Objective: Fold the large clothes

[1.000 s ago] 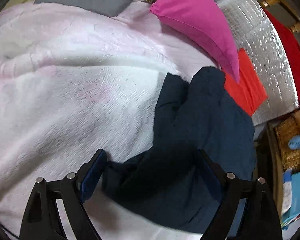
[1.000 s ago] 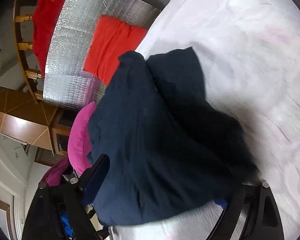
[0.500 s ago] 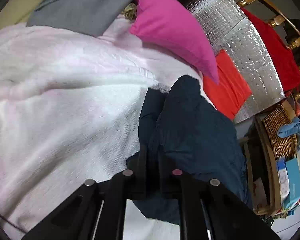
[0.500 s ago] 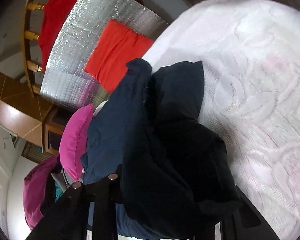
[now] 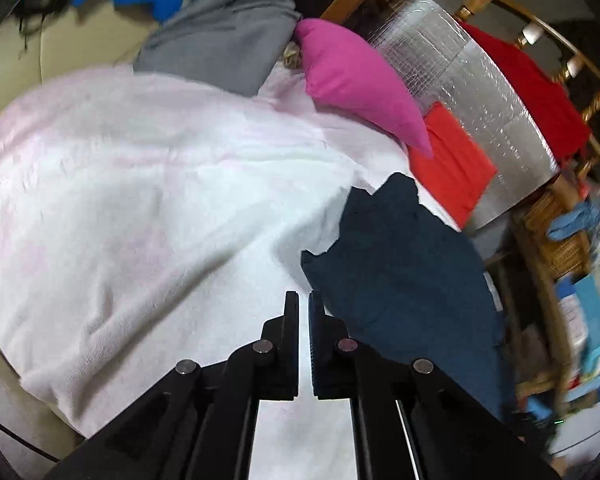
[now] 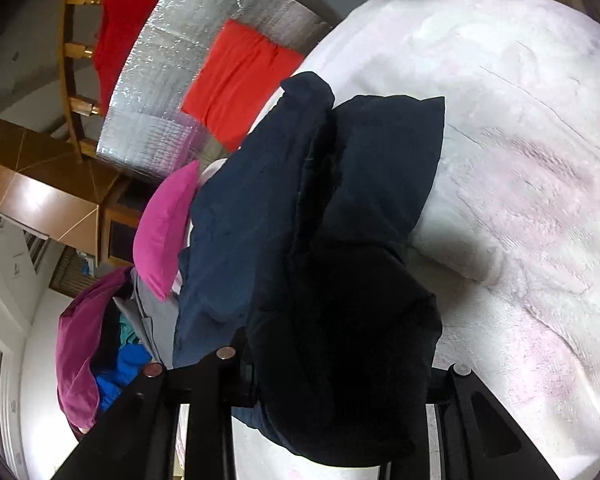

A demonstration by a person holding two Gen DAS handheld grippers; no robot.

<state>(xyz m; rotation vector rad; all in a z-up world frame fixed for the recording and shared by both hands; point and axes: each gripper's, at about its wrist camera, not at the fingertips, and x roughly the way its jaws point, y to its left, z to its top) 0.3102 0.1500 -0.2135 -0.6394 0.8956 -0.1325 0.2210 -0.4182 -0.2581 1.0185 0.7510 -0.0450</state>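
The left gripper [image 5: 304, 300] has its two black fingers drawn together with only a thin slit between them, and in its own view nothing shows in that slit; the pale bed cover is visible straight through it. The navy garment [image 5: 404, 268] lies just to the right of those fingertips, spread over the right-hand part of the white and pale pink blanket [image 5: 140, 208], with one edge of the cloth reaching the right finger (whether it is nipped there or merely passes beside it cannot be told). The right gripper [image 6: 340, 364] is clenched on a thick bunch of the same navy garment [image 6: 260, 208]: dark folds fill the space between its fingers and hide the tips, and the cloth runs away from the gripper toward the far edge of the bed. In the left wrist view a bright pink pillow [image 5: 360, 84] lies at the far side of the blanket, with a grey garment [image 5: 224, 40] to its left and a folded orange-red cloth [image 5: 452, 168] to its right, resting on a silver quilted foil sheet [image 5: 480, 80]. A red garment [image 5: 540, 96] hangs over a wooden rail [image 5: 572, 60] beyond the foil.
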